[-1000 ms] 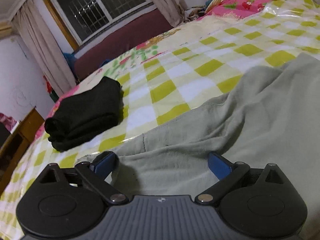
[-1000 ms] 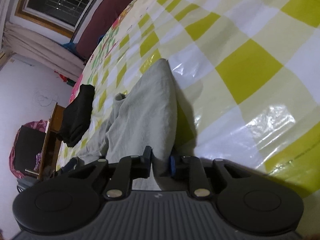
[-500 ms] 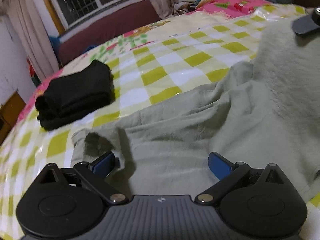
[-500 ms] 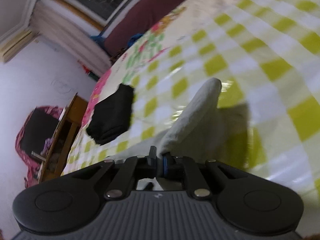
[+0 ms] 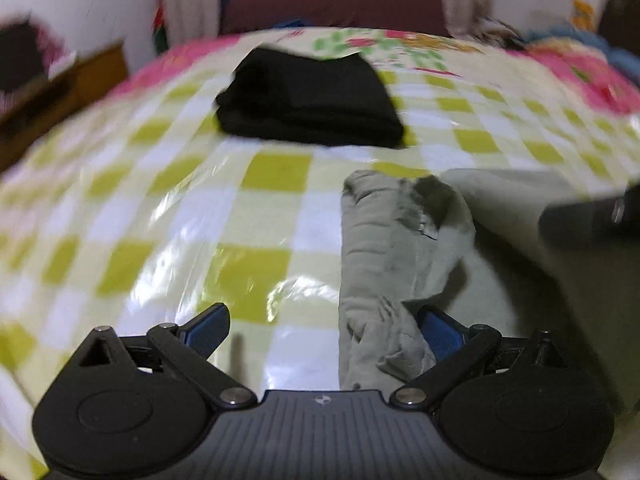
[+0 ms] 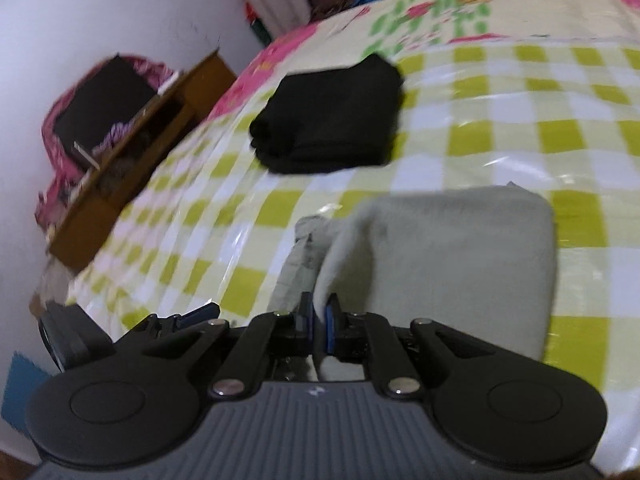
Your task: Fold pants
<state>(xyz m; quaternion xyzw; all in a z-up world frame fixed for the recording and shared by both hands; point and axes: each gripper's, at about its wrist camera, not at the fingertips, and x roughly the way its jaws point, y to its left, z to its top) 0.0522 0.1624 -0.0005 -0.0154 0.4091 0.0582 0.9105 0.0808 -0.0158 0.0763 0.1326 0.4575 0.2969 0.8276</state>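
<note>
Grey-green pants [image 5: 380,248] lie on the yellow-checked bed cover [image 5: 160,220], with their crumpled edge running up between my left gripper's fingers. My left gripper [image 5: 322,314] is open wide; the cloth rests against its right pad only. In the right wrist view the pants [image 6: 448,248] show as a smooth folded panel. My right gripper [image 6: 318,312] is shut on the near edge of that fold. Part of the right gripper [image 5: 592,216] shows blurred at the right edge of the left wrist view.
A folded black garment [image 5: 312,100] [image 6: 332,120] sits on the bed beyond the pants. A wooden cabinet [image 6: 132,148] with a pink bag stands by the bed's left side. Pink floral bedding [image 5: 580,72] lies at the far right.
Both grippers rolled level and swept across the bed. The right gripper carried the pant cloth over into a fold. The left gripper now sits at the pants' crumpled left edge.
</note>
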